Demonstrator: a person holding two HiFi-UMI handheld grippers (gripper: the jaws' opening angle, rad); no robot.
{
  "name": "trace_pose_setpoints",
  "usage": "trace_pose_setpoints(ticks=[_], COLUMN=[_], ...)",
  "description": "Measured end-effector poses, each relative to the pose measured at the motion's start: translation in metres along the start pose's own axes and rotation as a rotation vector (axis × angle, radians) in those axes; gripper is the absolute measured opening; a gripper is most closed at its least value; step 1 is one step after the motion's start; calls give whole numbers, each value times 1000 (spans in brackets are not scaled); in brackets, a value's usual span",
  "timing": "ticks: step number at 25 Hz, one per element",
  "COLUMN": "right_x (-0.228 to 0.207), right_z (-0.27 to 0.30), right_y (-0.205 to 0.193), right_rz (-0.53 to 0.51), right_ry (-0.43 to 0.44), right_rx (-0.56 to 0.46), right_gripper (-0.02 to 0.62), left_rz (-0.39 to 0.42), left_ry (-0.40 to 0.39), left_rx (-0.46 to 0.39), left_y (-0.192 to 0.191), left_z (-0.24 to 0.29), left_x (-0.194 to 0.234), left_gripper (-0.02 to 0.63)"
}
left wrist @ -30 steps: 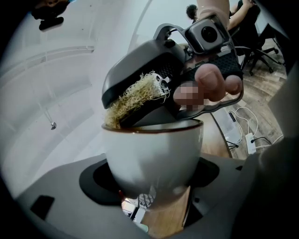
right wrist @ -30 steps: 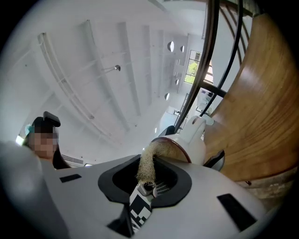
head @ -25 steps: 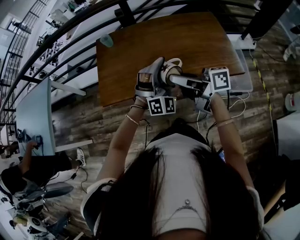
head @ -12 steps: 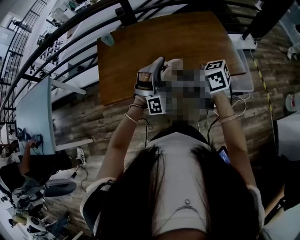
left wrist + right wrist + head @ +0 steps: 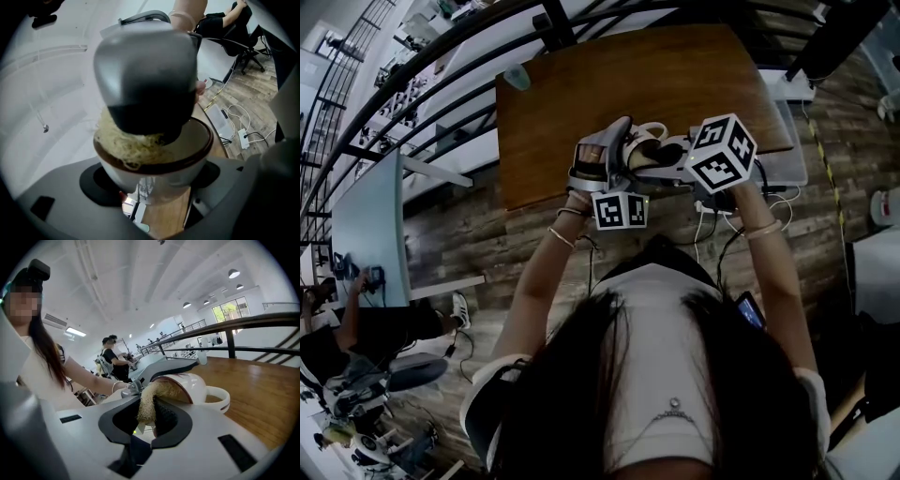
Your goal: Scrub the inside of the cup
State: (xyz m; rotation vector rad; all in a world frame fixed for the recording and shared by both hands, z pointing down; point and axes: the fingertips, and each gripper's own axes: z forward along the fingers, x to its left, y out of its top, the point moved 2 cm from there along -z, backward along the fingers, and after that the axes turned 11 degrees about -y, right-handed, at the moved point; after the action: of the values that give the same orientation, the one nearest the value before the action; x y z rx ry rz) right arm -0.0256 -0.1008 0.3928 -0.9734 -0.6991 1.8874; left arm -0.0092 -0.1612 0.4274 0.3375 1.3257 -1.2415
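Your right gripper point(image 5: 149, 418) has rolled since a second ago, jaws pinching the fibre scrubber point(image 5: 146, 401), tip inside the cup point(image 5: 192, 383). Left gripper point(image 5: 152, 180) clamps that cup over the table point(image 5: 581, 103). Scrubbing looks underway; next: sweep the inner wall.

Cup point(image 5: 187, 161) between left claw's point(image 5: 626, 148) jaws, above table point(image 5: 581, 94); scrubber point(image 5: 129, 143) in cup.

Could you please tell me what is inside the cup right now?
A pale fibrous scrubber, clamped in the right gripper, fills much of the cup. The cup's bottom is hidden behind scrubber and gripper.
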Motion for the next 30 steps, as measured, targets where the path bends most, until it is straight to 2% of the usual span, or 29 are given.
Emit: trace_pose_setpoints(ticks=[15, 23, 26, 30], right_x=[0, -2, -3, -4], right_z=[8, 6, 6, 6], right_y=[-23, -36, -35, -33], right_rz=[-262, -467, -510, -498], right_ry=[-137, -257, -296, -311], right_rx=[232, 373, 388, 357], right_gripper=[74, 74, 74, 74], left_rz=[-10, -22, -48, -81], left_ry=[-43, -48, -51, -52], left_rx=[34, 47, 59, 68], left_y=[-3, -2, -6, -9], left_z=[-3, -5, -5, -5], left_x=[-11, -16, -15, -14], left_gripper=[407, 407, 407, 407])
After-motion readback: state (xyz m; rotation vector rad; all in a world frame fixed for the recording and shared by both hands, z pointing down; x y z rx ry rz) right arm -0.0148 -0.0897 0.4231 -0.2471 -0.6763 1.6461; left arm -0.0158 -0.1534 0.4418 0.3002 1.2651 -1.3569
